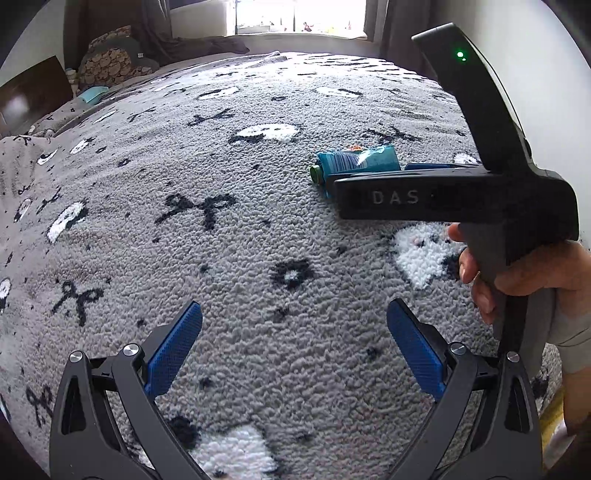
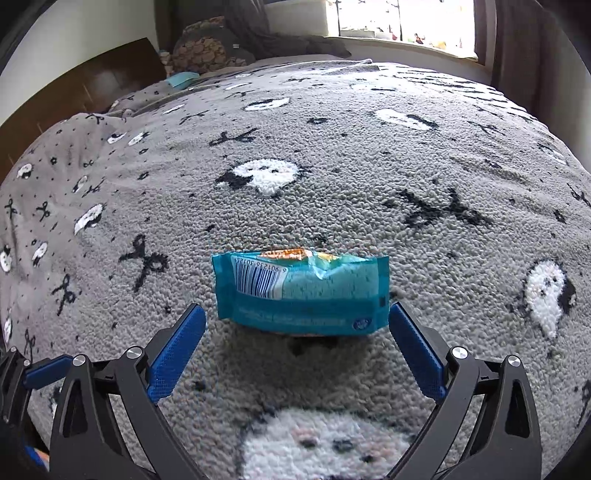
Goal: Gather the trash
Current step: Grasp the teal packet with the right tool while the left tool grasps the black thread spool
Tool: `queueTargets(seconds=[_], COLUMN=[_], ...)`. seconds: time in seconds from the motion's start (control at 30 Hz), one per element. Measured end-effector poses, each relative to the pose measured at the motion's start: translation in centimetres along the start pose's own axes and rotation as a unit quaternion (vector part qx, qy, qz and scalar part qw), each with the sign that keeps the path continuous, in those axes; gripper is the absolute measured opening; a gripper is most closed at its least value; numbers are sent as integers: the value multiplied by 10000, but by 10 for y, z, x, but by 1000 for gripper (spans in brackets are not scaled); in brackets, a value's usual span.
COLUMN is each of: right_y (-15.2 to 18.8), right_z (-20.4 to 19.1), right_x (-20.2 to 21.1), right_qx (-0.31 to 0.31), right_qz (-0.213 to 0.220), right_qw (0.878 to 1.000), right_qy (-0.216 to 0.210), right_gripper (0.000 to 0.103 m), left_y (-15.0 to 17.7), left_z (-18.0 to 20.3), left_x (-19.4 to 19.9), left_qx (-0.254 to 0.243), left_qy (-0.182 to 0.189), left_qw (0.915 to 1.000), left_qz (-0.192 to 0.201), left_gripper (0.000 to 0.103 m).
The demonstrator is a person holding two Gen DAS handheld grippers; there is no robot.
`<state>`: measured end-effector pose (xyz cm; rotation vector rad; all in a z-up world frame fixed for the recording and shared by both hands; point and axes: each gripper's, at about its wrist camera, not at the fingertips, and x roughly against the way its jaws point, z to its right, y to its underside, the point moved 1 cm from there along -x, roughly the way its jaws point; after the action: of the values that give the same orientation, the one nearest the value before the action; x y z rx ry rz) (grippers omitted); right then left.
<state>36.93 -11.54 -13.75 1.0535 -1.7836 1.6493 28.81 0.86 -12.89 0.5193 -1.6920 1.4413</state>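
1. A teal snack wrapper [image 2: 301, 291] lies flat on the grey fleece blanket [image 2: 332, 166] that covers the bed, in the blanket's middle stretch, nearer its right edge than its left
2. The wrapper shows a white barcode panel on its upper left face and a torn, orange-edged top; it looks crumpled along the upper seam
3. The right tool [image 2: 297, 347] stands wide open, its blue pads [image 2: 177, 350] spread to either side of the wrapper's near edge; the right pad tip sits just beside the wrapper's lower right corner, and contact cannot be judged
4. In the left wrist view the same wrapper [image 1: 356, 164] lies beyond the black body of the right tool [image 1: 454, 199], which a hand [image 1: 524, 280] holds by its handle
5. The left tool [image 1: 295, 347] is also spread open with nothing between its pads, poised over bare blanket [image 1: 221, 258] well apart from the wrapper
6. At the bed's far left corner rest patterned pillows [image 1: 110, 59] and a small light-blue item [image 1: 92, 94]; a bright window [image 1: 299, 14] lies beyond the far edge
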Motion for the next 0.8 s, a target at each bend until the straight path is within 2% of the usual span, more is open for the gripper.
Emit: queueTargets(seconds=[0.1,0.17,0.43,0.67,0.7,0.8], right_y=[-5,-6,-11,-21,-24,-31], right_z=[-1,2,31,44,43,38], right_x=[-15,-18,-8,-5,-6,-7], right_qx=[11,2,61,124,165,271], right_qz=[-138,-163,-142,-37,-11,49], right_qw=[9999,9999,9996,9998,9998,9995], right_qy=[-60,-41,-227,-157,-129,-185], right_gripper=[99,94,43,44,48,67], left_y=[-7,-11,-25,-35,-36,-39], left_z=[0,-1,5,11,11,12], left_x=[-8,-13,-30,-38,-39,-41], left_qx=[-39,-47,-124,-113,-102,-93], left_qy=[13,16,37,121,127,135], left_qw=[10000,10000,9999,9999,9999,9999], left_qz=[-18,-32,-63,-25,-29,-18], left_gripper=[95,95,95,95,95,95])
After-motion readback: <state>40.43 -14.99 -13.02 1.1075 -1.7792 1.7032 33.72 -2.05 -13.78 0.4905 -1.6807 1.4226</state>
